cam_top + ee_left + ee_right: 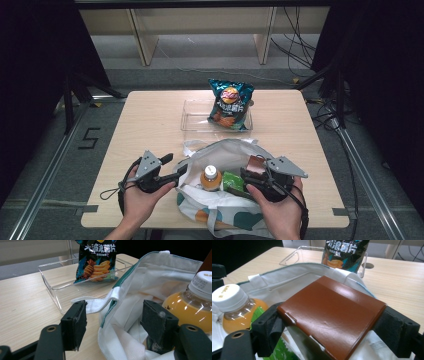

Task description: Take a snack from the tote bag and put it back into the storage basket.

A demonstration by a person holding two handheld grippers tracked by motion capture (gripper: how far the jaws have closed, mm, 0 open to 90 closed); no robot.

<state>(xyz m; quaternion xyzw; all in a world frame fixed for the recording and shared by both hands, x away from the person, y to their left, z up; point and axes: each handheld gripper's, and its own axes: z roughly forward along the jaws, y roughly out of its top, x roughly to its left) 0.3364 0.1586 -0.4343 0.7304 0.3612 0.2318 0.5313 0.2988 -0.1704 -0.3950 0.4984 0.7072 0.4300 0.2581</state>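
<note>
Over the bag [225,205] at the table's near edge, the right gripper [332,325] clamps the brown box [332,315] between both pads; the left gripper [115,325] stands wide, straddling the bag's rim.

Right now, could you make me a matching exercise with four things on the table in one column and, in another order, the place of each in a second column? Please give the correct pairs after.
Things:
1. chips bag
2. juice bottle
3. brown box
4. tote rim

Places:
A. between the open jaws of the left gripper
B. standing in the clear tray
C. clamped in the right gripper over the tote
D. upright inside the tote, white cap up

Pairs: 1-B, 2-D, 3-C, 4-A
</note>
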